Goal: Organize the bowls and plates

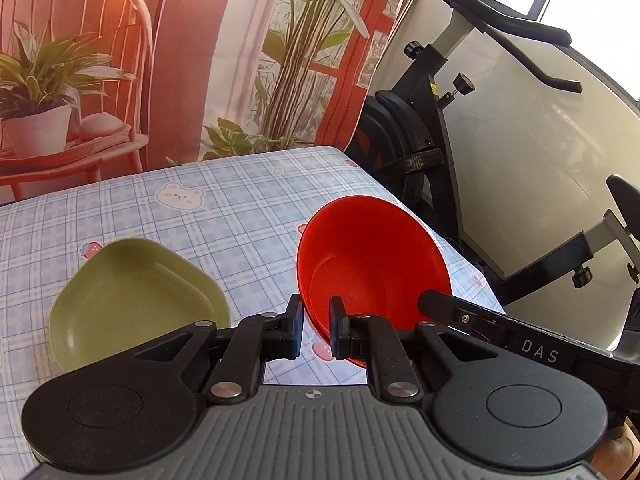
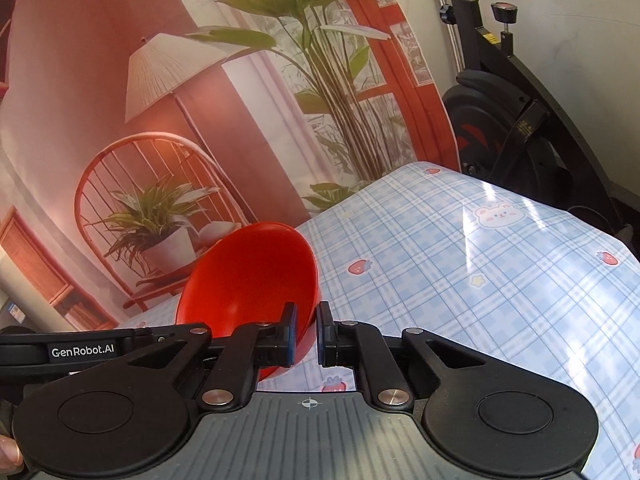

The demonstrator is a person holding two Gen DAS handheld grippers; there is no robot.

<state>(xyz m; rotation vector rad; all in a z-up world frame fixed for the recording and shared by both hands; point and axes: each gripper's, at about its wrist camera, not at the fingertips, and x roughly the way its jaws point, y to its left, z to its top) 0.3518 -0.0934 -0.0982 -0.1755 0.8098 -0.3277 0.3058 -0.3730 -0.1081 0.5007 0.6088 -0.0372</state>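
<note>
A red bowl (image 1: pixel 372 264) is held tilted above the table by both grippers. My left gripper (image 1: pixel 316 326) is shut on its near left rim, one finger inside and one outside. My right gripper (image 2: pixel 306 336) is shut on the opposite rim of the red bowl (image 2: pixel 248 280); its arm (image 1: pixel 500 326) shows in the left wrist view. A green plate (image 1: pixel 132 300) with rounded corners lies flat on the table to the left of the bowl, empty.
The table (image 1: pixel 224 216) has a blue checked cloth with bears and strawberries. Its right edge (image 1: pixel 400 196) is near the bowl. A black exercise bike (image 1: pixel 424 152) stands beyond that edge. A printed backdrop (image 1: pixel 160 60) hangs behind the table.
</note>
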